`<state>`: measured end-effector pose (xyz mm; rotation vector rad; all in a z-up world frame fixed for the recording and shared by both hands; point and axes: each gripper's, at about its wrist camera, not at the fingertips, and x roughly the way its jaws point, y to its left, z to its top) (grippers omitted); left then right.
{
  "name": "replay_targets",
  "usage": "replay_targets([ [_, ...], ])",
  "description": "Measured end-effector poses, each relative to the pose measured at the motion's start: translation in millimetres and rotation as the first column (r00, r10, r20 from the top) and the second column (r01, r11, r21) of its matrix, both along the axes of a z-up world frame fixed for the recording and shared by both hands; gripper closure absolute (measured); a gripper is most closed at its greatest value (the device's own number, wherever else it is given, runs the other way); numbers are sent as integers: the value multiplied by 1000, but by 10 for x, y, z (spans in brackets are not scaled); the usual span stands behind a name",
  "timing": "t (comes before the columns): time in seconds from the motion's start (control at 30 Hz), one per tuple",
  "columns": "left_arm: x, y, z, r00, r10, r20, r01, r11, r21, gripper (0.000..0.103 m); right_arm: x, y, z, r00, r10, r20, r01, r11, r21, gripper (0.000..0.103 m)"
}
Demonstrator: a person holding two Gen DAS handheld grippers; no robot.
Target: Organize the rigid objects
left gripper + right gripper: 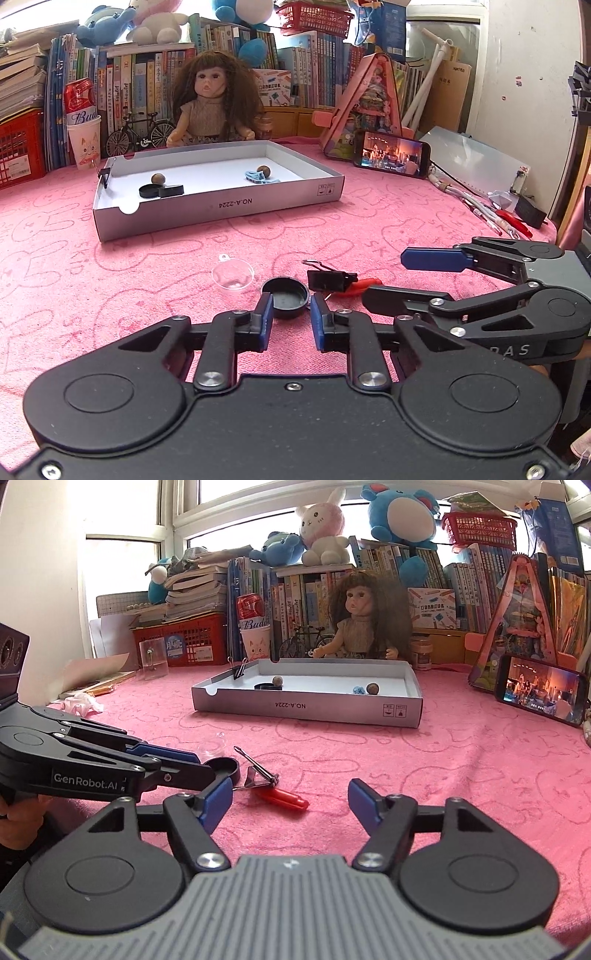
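A black round cap (pixel 286 297) lies on the pink cloth between the fingertips of my left gripper (pixel 290 306), whose jaws stand narrowly apart around it; I cannot tell if they touch it. A black binder clip (pixel 328 278), a red-handled tool (pixel 360 286) and a clear plastic half-sphere (pixel 232 275) lie just beyond. My right gripper (pixel 291 797) is open and empty, close to the red-handled tool (pixel 282 798). The white box (pixel 221 206) holds black caps, two brown balls and a blue item.
A doll (pixel 212 103), a toy bicycle, a cup and can, books and plush toys line the back. A phone (pixel 391 153) leans at the right, with pens and cables (pixel 487 210) near the table's right edge. A binder clip (pixel 238 670) grips the box's left corner.
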<state>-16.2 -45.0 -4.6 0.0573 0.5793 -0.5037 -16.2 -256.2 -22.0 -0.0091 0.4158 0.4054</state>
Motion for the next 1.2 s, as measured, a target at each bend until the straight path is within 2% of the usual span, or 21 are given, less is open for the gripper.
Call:
replay_targets([
  [0.2,14,-72,-3,1000,11,28,-11,1000,5,82,52,41,-22,1000,-23,-18,23,1000,-6,44],
  [0.4,98,-179,-29,997,22,71,-25,999,42,78,60,48,-8,1000,-25,-14,25,1000,2,44],
  [0.6,214,-203,-59,997,24,74,-26,999,34,76,52,60,7,1000,-2,-7,2,1000,-2,45],
  [0.67,236,-197,-54,997,21,74,-24,999,35,78,58,70,5,1000,0,-7,0,1000,-5,45],
  [0.73,253,-201,-50,997,31,77,-35,998,45,93,70,87,2,1000,7,-8,-7,1000,-10,45],
  [0.87,326,-137,-41,997,57,58,-59,998,38,94,74,158,-5,1000,29,11,-28,999,-44,45],
  [1.03,337,-80,-16,995,68,78,-73,996,56,94,100,302,-13,997,69,25,-66,992,-111,44],
  [1.2,363,-16,-21,992,103,75,-108,992,69,93,158,401,-27,996,82,21,-79,988,-132,44],
])
